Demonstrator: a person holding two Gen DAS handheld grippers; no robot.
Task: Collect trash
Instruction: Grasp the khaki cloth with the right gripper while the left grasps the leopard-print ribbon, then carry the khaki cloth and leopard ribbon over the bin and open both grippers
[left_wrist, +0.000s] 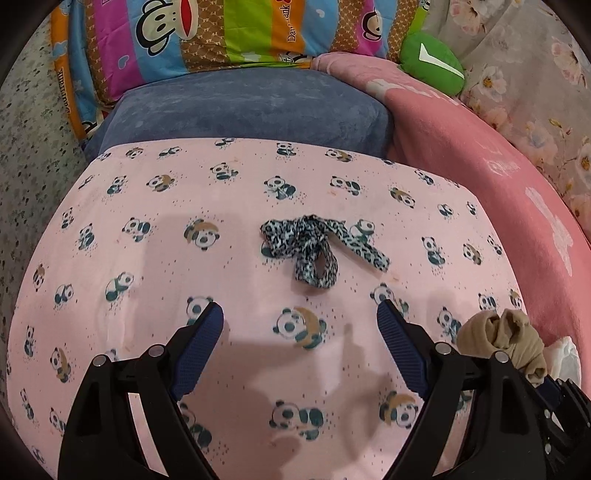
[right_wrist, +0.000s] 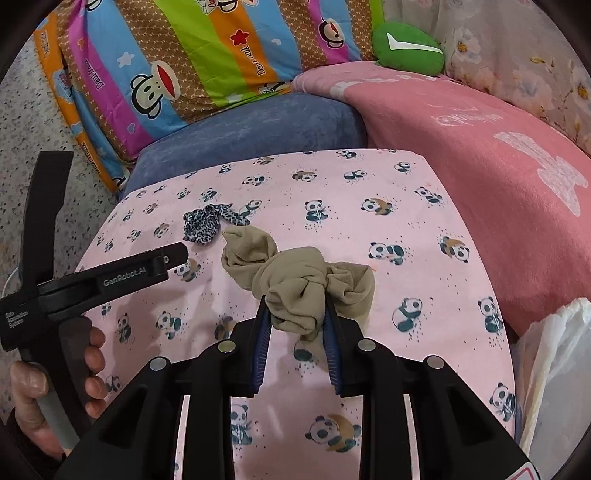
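Panda-print pink sheet (left_wrist: 147, 266) covers the bed. Beyond it: blue cushion (left_wrist: 243, 107), striped monkey-print quilt (left_wrist: 207, 33), pink blanket (left_wrist: 480, 155), green pillow (left_wrist: 432, 59), floral curtain (left_wrist: 535, 74).

this is a home, most likely a bedroom or a soft sitting corner. a pink cotton sheet printed with small pandas (left_wrist: 155, 258) covers a padded surface. behind it lie a blue-grey plush cushion (left_wrist: 243, 107), a bright striped quilt with cartoon monkey faces (left_wrist: 192, 33) and a pink fleece blanket with white motifs (right_wrist: 480, 147). a green stuffed pillow with a white tick mark (right_wrist: 406, 50) rests against pale floral fabric (left_wrist: 535, 74). a speckled terrazzo floor (right_wrist: 22, 122) shows at the left.
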